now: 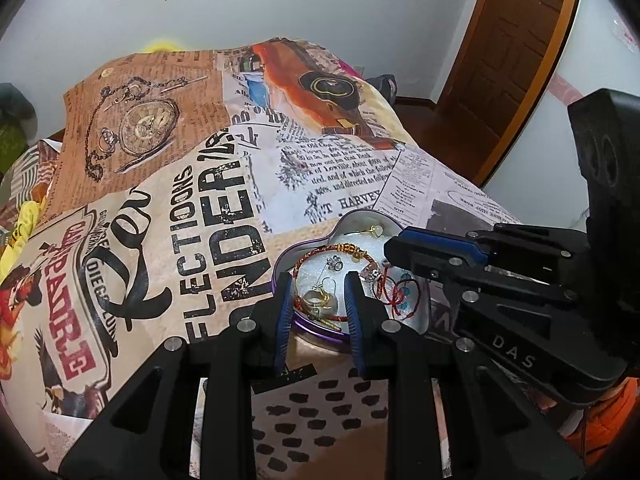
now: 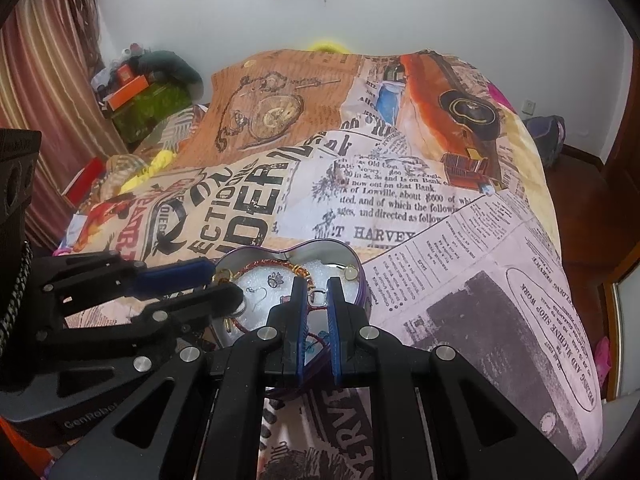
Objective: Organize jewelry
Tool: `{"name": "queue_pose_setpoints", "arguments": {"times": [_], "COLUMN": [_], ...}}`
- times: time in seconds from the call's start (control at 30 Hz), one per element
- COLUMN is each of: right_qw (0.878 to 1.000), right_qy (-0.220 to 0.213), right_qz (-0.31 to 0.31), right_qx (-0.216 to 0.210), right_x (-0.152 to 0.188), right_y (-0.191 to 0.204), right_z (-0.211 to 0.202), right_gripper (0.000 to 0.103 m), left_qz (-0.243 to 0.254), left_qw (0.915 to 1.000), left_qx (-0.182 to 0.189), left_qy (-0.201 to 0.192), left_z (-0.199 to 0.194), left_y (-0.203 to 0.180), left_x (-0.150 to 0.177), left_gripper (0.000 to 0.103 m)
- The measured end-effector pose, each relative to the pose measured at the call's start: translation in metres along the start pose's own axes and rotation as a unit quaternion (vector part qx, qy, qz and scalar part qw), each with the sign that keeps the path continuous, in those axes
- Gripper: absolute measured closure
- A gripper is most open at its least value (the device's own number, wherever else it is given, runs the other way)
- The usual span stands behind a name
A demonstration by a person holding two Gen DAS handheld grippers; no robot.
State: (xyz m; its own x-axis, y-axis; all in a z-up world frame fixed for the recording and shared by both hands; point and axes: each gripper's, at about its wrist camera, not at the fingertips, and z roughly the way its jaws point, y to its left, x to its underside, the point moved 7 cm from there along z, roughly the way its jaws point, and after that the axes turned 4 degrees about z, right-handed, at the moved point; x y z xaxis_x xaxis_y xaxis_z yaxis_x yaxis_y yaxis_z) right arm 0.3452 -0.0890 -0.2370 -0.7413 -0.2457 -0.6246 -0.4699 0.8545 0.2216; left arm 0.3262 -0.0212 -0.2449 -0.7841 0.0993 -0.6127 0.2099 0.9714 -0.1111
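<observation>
A purple heart-shaped tin point(image 1: 280, 268) point(image 2: 360, 276) with white foam lining sits on the printed bedspread. It holds a red braided bracelet with gold beads point(image 1: 348, 249), gold rings point(image 1: 320, 299), small earrings and a red string with blue beads point(image 1: 404, 288). My left gripper point(image 1: 316, 284) hovers over the tin's near edge, jaws open around the gold rings, touching nothing I can see. My right gripper point(image 2: 318, 288) is over the tin's middle, jaws narrowly apart with a small silver ring charm point(image 2: 318, 296) between the tips; contact is unclear. Each gripper shows in the other's view.
The bedspread point(image 1: 200, 200) with newspaper, pocket-watch and car prints covers the bed. A wooden door point(image 1: 512, 40) stands at the right. Striped curtains point(image 2: 48, 80) and a cluttered pile of boxes and bags point(image 2: 140, 92) lie at the far left.
</observation>
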Motion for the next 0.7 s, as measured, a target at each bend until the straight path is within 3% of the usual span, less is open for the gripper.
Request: {"name": "queue_pose_setpoints", "arguments": {"times": [0.1,0.2,0.4,0.7], "right_qw": [1.000,1.000,1.000,0.994], "right_qy": [0.003,-0.001,-0.023,-0.102], "right_qz": [0.001,0.002,-0.001,-0.017], "right_qx": [0.003,0.006,0.011,0.015], "right_x": [0.000,-0.001,-0.006,-0.024], "right_y": [0.000,0.000,0.004,0.027], "right_z": [-0.002,-0.007,-0.029,-0.100], "right_gripper": [0.091,0.086,0.086,0.086], "left_qz": [0.001,0.000,-0.005,-0.007], "left_qw": [1.0000,0.9999,0.9994,0.9926], "left_qx": [0.001,-0.004,-0.011,-0.035], "left_qy": [-0.005,-0.012,-0.033,-0.116], "left_z": [-0.005,-0.013,-0.038,-0.120], "left_y": [-0.001,0.000,0.001,-0.006], "left_x": [-0.001,-0.003,-0.009,-0.028], "left_gripper": [0.071,0.071,0.071,0.071]}}
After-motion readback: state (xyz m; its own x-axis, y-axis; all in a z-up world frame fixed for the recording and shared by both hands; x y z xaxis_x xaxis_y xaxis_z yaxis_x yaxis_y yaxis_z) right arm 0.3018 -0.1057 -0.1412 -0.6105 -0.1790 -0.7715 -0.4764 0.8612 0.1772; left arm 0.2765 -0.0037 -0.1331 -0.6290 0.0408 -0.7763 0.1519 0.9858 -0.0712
